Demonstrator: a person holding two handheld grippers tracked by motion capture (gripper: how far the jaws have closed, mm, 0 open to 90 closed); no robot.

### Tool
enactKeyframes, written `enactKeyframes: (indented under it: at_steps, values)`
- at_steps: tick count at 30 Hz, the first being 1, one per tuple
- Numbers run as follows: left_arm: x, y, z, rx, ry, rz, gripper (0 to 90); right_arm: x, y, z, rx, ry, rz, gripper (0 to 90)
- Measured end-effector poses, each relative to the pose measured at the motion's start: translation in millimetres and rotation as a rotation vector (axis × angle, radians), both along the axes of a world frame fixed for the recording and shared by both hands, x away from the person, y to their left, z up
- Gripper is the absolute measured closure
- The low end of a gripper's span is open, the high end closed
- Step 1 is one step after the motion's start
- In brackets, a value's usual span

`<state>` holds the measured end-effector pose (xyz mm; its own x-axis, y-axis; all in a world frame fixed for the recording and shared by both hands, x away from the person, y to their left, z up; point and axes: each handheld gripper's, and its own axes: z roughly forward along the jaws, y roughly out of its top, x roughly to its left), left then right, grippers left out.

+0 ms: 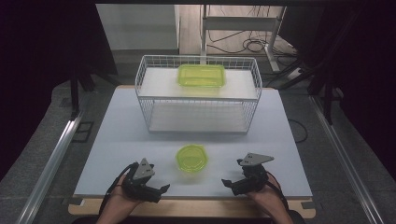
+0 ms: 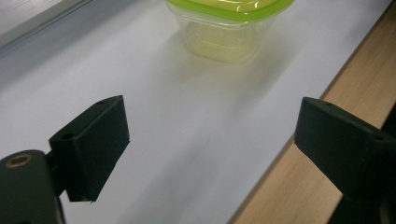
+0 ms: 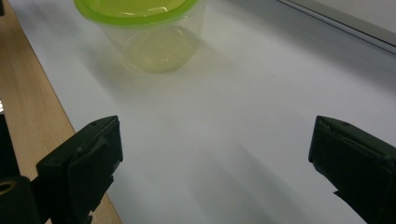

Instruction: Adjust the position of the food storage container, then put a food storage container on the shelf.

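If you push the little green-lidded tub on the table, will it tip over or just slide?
The little tub looks like thin clear plastic and seems empty, so it is probably light. It sits low with a flat bottom on the smooth white table, so it would likely slide rather than tip.

1. The left tongs (image 1: 164,188) are matte black, with a grey three-cornered plate on top behind the jaws.
2. The right tongs (image 1: 226,183) match: black body, grey three-cornered plate on top.
3. In the left gripper view, each black jaw ends in a blocky pad (image 2: 93,144) with a small hole; a brass-coloured ring sits at the base of the near jaw.
4. A dark cable trails back from each.
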<state>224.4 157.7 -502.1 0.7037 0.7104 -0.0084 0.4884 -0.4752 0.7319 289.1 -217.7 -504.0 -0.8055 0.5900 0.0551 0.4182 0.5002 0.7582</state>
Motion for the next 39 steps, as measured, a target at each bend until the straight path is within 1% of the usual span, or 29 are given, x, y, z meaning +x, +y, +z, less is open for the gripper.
enactKeyframes:
  at_steps: [3, 4, 5, 8, 11, 13, 15, 17, 18, 20, 24, 26, 29, 31, 34, 36, 39]
  values:
    - [-4.9, 5.1, -3.2, -0.032, -0.012, 0.014, 6.2, -0.9, 1.3, -0.2, 0.002, 0.001, 0.008, 2.6]
    - [-6.4, 6.6, -5.3, -0.034, -0.03, 0.026, 4.5, -1.1, 2.0, -0.4, 0.001, -0.001, 0.012, 2.6]
    - [-7.0, 7.6, -6.5, -0.031, -0.038, 0.031, 3.2, -1.7, 2.9, -0.6, 0.0, -0.001, 0.017, 2.6]
    - [-8.6, 10.2, -10.8, -0.041, -0.049, 0.034, 2.3, -3.0, 4.8, -1.4, -0.007, 0.007, 0.022, 2.7]
    - [-11.5, 10.8, -14.3, -0.026, -0.065, 0.037, 1.3, -3.8, 5.8, -2.0, -0.013, 0.01, 0.034, 3.0]
    - [-13.3, 11.6, -16.8, -0.016, -0.077, 0.031, 1.0, -3.9, 6.4, -2.8, -0.019, 0.002, 0.043, 3.2]
    - [-13.9, 12.6, -19.5, 0.011, -0.093, 0.038, 0.7, -4.0, 7.3, -3.7, -0.032, 0.003, 0.04, 3.5]
    - [-12.8, 14.1, -21.5, 0.038, -0.091, 0.047, 0.7, -3.9, 7.8, -4.8, -0.038, 0.003, 0.042, 3.5]
    - [-12.0, 15.1, -22.0, 0.042, -0.083, 0.052, 0.8, -4.0, 7.9, -5.1, -0.039, 0.004, 0.041, 3.5]
    - [-11.4, 16.8, -22.7, 0.036, -0.076, 0.062, 0.9, -3.8, 7.5, -5.1, -0.039, 0.002, 0.034, 3.5]
    - [-11.0, 18.6, -22.1, 0.039, -0.086, 0.071, 1.0, -2.9, 5.7, -4.0, -0.015, 0.005, -0.01, 2.5]
    - [-10.6, 19.1, -22.6, 0.036, -0.082, 0.074, 1.1, -2.2, 5.4, -3.4, -0.007, 0.005, -0.024, 2.0]
    - [-9.7, 20.0, -23.8, 0.039, -0.078, 0.074, 1.2, -0.8, 5.6, -2.5, -0.004, 0.025, -0.032, 2.0]
    - [-9.1, 19.9, -23.8, 0.054, -0.078, 0.073, 1.2, 0.6, 6.2, -0.5, 0.0, 0.043, -0.033, 3.2]
    - [-9.2, 17.7, -22.6, 0.07, -0.087, 0.071, 1.2, 3.9, 8.6, 7.5, 0.028, 0.088, -0.034, 10.7]
    - [-9.4, 16.5, -22.0, 0.075, -0.092, 0.072, 1.2, 7.4, 11.1, 14.1, 0.052, 0.116, -0.024, 15.6]
    - [-9.5, 15.9, -22.2, 0.072, -0.087, 0.074, 1.2, 14.3, 15.7, 23.2, 0.104, 0.158, -0.035, 22.7]
